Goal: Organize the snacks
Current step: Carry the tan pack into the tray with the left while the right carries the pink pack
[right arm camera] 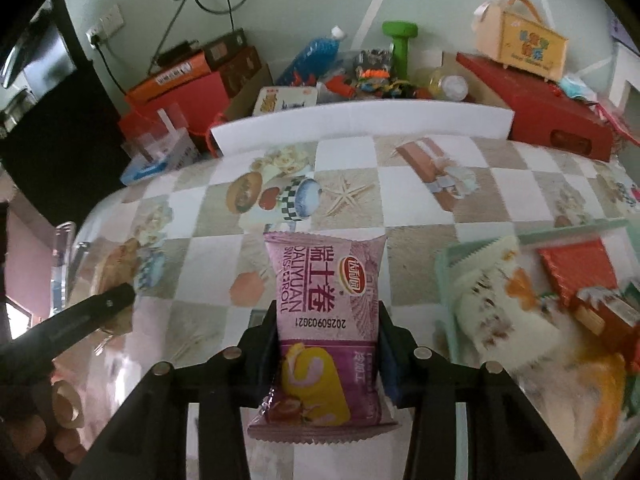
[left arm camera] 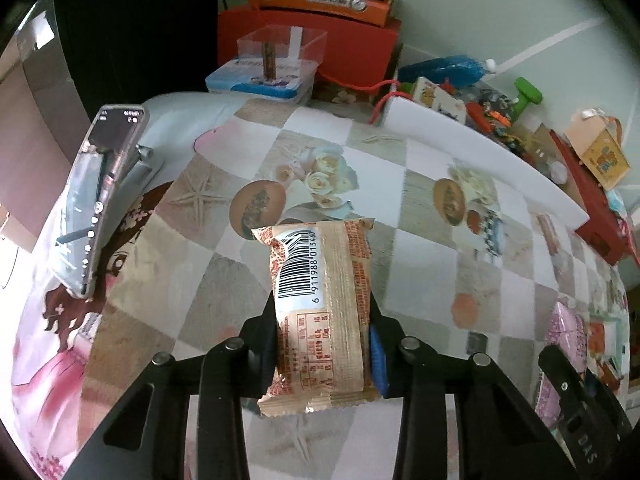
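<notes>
My left gripper [left arm camera: 322, 320] is shut on a beige snack packet [left arm camera: 320, 304] with a barcode and holds it above the checkered tablecloth [left arm camera: 400, 184]. My right gripper [right arm camera: 326, 324] is shut on a purple Swiss roll packet [right arm camera: 324, 320] above the same cloth [right arm camera: 400, 208]. A pale green tray [right arm camera: 444, 264] at the right of the right wrist view holds several snack packets, a cream one [right arm camera: 500, 304] and red ones [right arm camera: 576, 272]. The right gripper's body shows at the lower right of the left wrist view [left arm camera: 580, 412]. The left gripper's finger shows at the left of the right wrist view [right arm camera: 80, 320].
A phone on a stand [left arm camera: 100, 200] stands at the table's left. A white board [left arm camera: 480, 148] runs along the back edge. Behind it lie red boxes [left arm camera: 340, 44], a clear box [left arm camera: 280, 52], a green dumbbell [right arm camera: 400, 40] and clutter.
</notes>
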`<state>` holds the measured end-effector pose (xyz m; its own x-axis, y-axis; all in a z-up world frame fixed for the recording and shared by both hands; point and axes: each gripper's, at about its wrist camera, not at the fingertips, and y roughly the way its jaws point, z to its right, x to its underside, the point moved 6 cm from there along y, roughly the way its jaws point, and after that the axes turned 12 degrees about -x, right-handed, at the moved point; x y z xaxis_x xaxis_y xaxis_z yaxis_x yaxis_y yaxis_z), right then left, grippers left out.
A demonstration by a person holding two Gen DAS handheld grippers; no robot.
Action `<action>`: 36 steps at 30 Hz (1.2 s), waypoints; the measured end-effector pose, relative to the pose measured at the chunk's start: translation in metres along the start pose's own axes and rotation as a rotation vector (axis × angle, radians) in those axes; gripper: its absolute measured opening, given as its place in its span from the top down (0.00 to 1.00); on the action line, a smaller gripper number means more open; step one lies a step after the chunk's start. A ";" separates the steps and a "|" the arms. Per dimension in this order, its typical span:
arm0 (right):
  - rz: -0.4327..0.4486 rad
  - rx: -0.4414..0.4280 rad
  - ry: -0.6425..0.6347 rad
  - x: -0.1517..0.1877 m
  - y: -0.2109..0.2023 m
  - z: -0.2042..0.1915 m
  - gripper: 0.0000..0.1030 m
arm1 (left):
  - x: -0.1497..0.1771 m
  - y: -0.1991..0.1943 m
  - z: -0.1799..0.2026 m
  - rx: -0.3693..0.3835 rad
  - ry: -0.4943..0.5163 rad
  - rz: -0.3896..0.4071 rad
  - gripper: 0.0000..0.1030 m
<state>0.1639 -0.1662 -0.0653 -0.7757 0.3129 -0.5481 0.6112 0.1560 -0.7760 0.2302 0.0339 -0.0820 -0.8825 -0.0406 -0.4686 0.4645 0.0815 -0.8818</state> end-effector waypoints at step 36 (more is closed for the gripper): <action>0.238 0.096 0.228 0.040 -0.137 0.115 0.57 | 0.072 -0.117 0.144 0.267 0.230 0.116 0.63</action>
<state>0.0315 -0.2831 -0.0170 -0.5516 0.5329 -0.6417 0.7446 -0.0321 -0.6667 0.1228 -0.1222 -0.0198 -0.8022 0.1813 -0.5688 0.5385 -0.1918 -0.8205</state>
